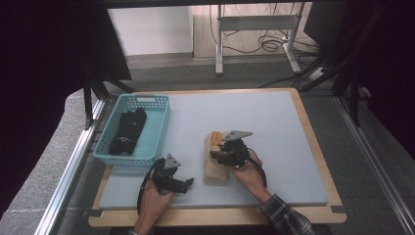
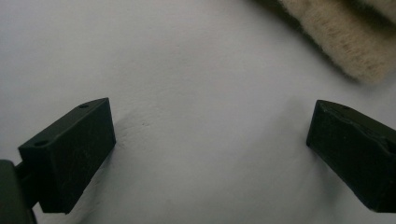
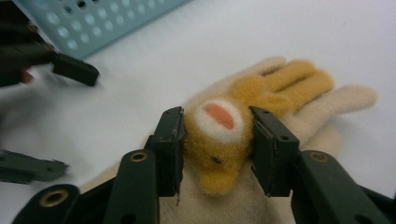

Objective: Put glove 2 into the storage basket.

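Note:
A cream knit glove [image 1: 216, 172] lies flat on the white mat, with a tan plush animal head [image 3: 219, 135] sewn on its back. My right gripper [image 1: 218, 152] reaches down onto it. In the right gripper view its two pads [image 3: 172, 149] press on either side of the plush head, with the glove's fingers [image 3: 322, 105] spread beyond. My left gripper [image 1: 189, 183] rests low on the mat just left of the glove's cuff [image 2: 343, 39]. Its jaws stand wide apart with bare mat between them [image 2: 210, 149].
A light-blue perforated basket [image 1: 147, 100] sits at the mat's left, holding dark cloth items [image 1: 128, 129]; its wall [image 3: 93, 23] is near the glove. The white mat [image 1: 274, 127] stretches to the right and back, over a wooden-edged table [image 1: 313, 142].

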A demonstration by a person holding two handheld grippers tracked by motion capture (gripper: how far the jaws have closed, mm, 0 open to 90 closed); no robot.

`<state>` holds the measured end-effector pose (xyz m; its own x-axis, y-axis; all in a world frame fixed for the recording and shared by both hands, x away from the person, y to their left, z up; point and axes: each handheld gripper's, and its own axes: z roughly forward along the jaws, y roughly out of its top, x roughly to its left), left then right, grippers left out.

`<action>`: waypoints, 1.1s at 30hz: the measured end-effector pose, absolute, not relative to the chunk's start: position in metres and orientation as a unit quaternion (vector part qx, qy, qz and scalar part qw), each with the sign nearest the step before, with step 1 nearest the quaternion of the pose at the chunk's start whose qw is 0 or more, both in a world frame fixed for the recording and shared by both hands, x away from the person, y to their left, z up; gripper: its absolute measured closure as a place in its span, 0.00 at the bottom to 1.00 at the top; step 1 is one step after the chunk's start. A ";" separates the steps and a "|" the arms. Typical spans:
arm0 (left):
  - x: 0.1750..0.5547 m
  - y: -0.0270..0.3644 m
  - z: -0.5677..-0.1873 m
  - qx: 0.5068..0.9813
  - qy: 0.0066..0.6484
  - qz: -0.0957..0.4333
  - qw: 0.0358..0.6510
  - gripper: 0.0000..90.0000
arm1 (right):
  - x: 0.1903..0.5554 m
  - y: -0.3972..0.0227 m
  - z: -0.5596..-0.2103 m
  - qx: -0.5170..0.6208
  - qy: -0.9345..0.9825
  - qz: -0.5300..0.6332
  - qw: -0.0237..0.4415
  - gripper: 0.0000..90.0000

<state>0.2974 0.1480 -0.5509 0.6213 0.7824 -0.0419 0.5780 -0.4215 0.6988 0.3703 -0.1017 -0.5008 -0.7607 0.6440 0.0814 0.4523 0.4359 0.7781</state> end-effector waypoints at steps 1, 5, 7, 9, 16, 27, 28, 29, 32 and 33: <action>0.297 0.148 -0.551 0.830 0.410 0.147 0.348 0.01 | 0.371 -0.100 -0.505 0.328 0.842 0.414 0.112 0.60; 0.297 0.148 -0.551 0.830 0.410 0.147 0.348 0.01 | 0.372 -0.101 -0.509 0.328 0.841 0.418 0.100 0.51; 0.297 0.148 -0.551 0.830 0.410 0.147 0.349 0.01 | 0.371 -0.104 -0.503 0.325 0.841 0.422 0.099 0.47; 0.297 0.148 -0.551 0.830 0.410 0.147 0.349 0.01 | 0.370 -0.110 -0.496 0.321 0.839 0.428 0.102 0.46; 0.298 0.148 -0.551 0.831 0.408 0.148 0.348 0.01 | 0.369 -0.144 -0.484 0.314 0.841 0.426 0.111 0.70; 0.297 0.148 -0.551 0.830 0.409 0.147 0.348 0.02 | 0.348 -0.162 -0.515 0.290 0.867 0.398 0.077 0.94; 0.297 0.148 -0.551 0.830 0.409 0.148 0.348 0.02 | 0.346 -0.160 -0.518 0.287 0.869 0.396 0.072 0.94; 0.297 0.148 -0.551 0.830 0.409 0.148 0.348 0.02 | 0.345 -0.159 -0.520 0.283 0.871 0.394 0.072 0.94; 0.297 0.148 -0.550 0.830 0.409 0.149 0.348 0.02 | 0.341 -0.155 -0.524 0.278 0.875 0.390 0.074 0.94; 0.296 0.148 -0.550 0.829 0.411 0.149 0.349 0.03 | 0.341 -0.154 -0.525 0.278 0.874 0.391 0.073 0.94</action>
